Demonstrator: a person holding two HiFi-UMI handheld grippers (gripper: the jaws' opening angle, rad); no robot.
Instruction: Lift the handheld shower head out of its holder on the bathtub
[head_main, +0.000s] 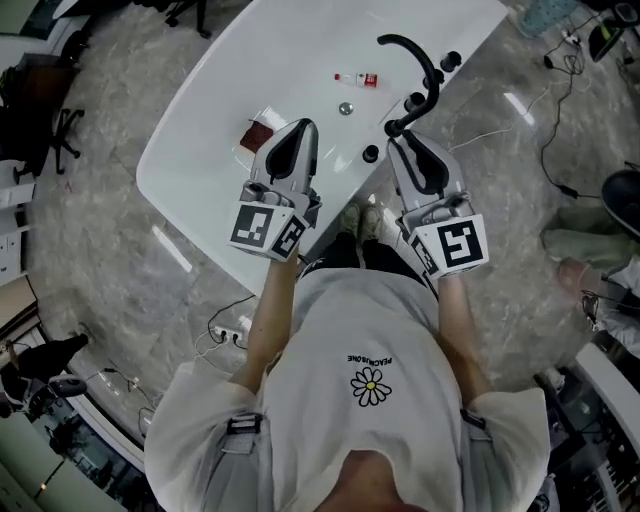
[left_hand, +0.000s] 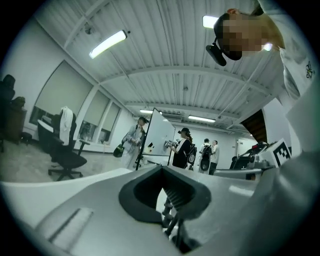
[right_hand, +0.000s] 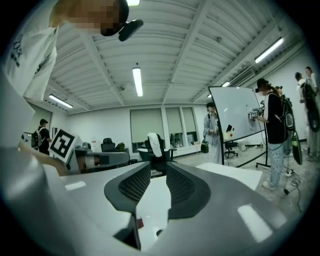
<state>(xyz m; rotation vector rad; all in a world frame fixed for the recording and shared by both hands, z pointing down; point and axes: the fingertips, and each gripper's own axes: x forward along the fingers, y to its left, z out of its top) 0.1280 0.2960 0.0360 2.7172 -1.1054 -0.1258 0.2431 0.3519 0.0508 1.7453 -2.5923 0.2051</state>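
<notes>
From above, the white bathtub (head_main: 200, 150) lies slantwise in front of me. On its right rim stands the black curved shower head (head_main: 418, 62), with its lower end in a holder (head_main: 396, 126). My right gripper (head_main: 408, 142) hovers just below that holder, close to it but apart, with its jaws partly open. In the right gripper view its pads (right_hand: 182, 186) stand apart with only white tub between them. My left gripper (head_main: 302, 127) hangs over the near tub rim, left of the holder. In the left gripper view its jaws (left_hand: 162, 171) meet at the tips with nothing held.
A small bottle with a red label (head_main: 357, 79), a drain (head_main: 346, 108) and a brown item (head_main: 262, 135) lie in the tub. Black knobs (head_main: 371, 153) sit on the rim. Cables (head_main: 225, 330) trail on the floor. People and a whiteboard (right_hand: 235, 112) stand farther off.
</notes>
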